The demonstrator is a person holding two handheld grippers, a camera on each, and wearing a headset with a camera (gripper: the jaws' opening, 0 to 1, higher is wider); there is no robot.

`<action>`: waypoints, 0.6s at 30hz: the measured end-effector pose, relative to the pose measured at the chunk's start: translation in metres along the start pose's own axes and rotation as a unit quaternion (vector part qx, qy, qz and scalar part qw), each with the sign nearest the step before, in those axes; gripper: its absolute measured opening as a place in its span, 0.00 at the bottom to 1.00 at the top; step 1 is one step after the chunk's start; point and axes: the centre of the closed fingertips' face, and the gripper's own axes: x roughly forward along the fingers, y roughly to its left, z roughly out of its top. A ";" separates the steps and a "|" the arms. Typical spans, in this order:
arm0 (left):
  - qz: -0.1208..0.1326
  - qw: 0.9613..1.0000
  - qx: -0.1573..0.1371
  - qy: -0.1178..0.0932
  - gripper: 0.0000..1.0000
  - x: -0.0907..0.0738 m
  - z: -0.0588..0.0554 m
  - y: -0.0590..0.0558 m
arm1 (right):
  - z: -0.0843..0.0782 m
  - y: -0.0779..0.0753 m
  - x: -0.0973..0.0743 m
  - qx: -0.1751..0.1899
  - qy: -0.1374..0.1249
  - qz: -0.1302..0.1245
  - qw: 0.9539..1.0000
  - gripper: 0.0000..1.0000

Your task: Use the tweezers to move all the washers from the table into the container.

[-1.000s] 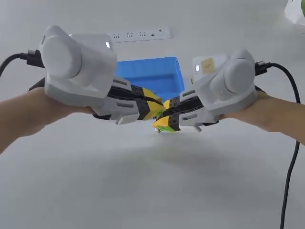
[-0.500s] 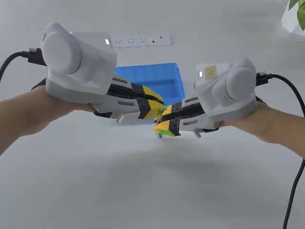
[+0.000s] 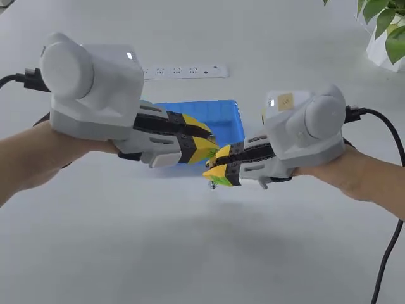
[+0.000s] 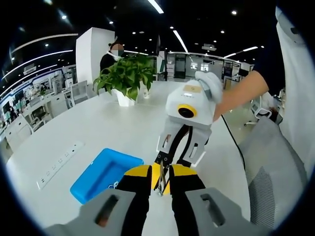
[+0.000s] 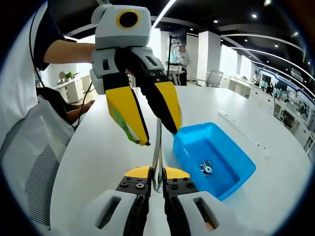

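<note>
Thin metal tweezers (image 5: 158,147) stand up from my right gripper (image 5: 157,179), which is shut on them. My left gripper (image 5: 160,137) faces it with its yellow fingers (image 5: 129,114) apart, one on each side of the tweezers. In the head view both grippers meet over the table, left gripper (image 3: 212,142) just above right gripper (image 3: 214,170), with the tweezers' tip (image 3: 213,183) poking out below. The blue container (image 3: 221,114) lies right behind them. A few washers (image 5: 205,168) lie inside the container (image 5: 231,169). In the left gripper view the tweezers (image 4: 161,178) sit between my left gripper's (image 4: 160,173) jaws.
A white power strip (image 3: 180,71) lies beyond the container. A potted plant (image 3: 383,28) stands at the far right corner. Black cables trail from both grippers. The white tabletop (image 3: 190,253) stretches out in front of me.
The head camera has tilted, shifting the scene down. My right gripper with the tweezers now sits slightly lower than the left one's jaw tips. Both grippers stay close together.
</note>
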 end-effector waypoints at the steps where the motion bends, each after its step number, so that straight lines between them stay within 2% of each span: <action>1: 0.002 1.000 -0.001 0.000 0.20 -0.002 0.000 0.000 | 0.002 0.000 0.000 0.001 -0.002 -0.001 1.000 0.09; 6: 0.026 0.999 -0.017 -0.010 0.23 -0.017 -0.004 0.005 | 0.010 -0.001 -0.003 0.004 -0.009 -0.007 1.000 0.09; 8: 0.030 0.999 -0.019 -0.012 0.24 -0.019 -0.004 -0.001 | 0.014 -0.001 -0.006 0.004 -0.012 -0.011 1.000 0.09; 13: 0.036 0.999 -0.025 -0.005 0.26 -0.034 -0.014 -0.011 | 0.023 -0.003 -0.010 -0.001 -0.018 -0.015 1.000 0.09; 18: 0.052 0.998 -0.041 -0.009 0.27 -0.046 -0.024 -0.014 | 0.038 -0.012 -0.014 -0.001 -0.034 -0.022 0.999 0.09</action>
